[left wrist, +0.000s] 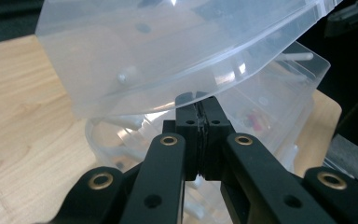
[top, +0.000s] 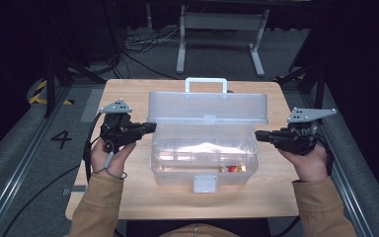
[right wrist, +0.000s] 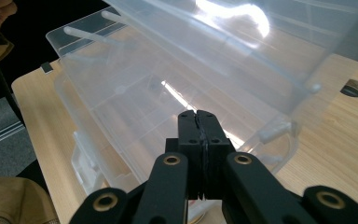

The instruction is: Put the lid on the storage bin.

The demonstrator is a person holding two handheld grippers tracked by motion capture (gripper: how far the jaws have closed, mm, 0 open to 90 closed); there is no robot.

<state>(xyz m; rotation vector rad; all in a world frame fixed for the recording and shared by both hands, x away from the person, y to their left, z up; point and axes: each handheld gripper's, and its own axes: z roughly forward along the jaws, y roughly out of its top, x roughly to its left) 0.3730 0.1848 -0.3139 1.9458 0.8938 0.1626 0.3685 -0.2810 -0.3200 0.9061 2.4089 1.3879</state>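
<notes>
Fingers of the left gripper (top: pixel 150 128) are pressed together, empty, tips at the left end of the clear plastic box (top: pixel 203 153) under its raised lid (top: pixel 207 106). Right gripper (top: pixel 259 135) — fingers likewise pressed together, holding nothing — sits just beside the box's right end. Small reddish items (top: pixel 232 168) inside are hard to make out. Box stands mid-surface (top: pixel 128 197); the room behind is dark, with a metal frame (top: pixel 222 29).

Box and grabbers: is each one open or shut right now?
Box: open, standing upright on the table.
Lid: raised, its handle at the top.
Front latch: undone.
Left gripper: shut, empty, at the box's left side.
Right gripper: shut, empty, beside the box's right side.
</notes>
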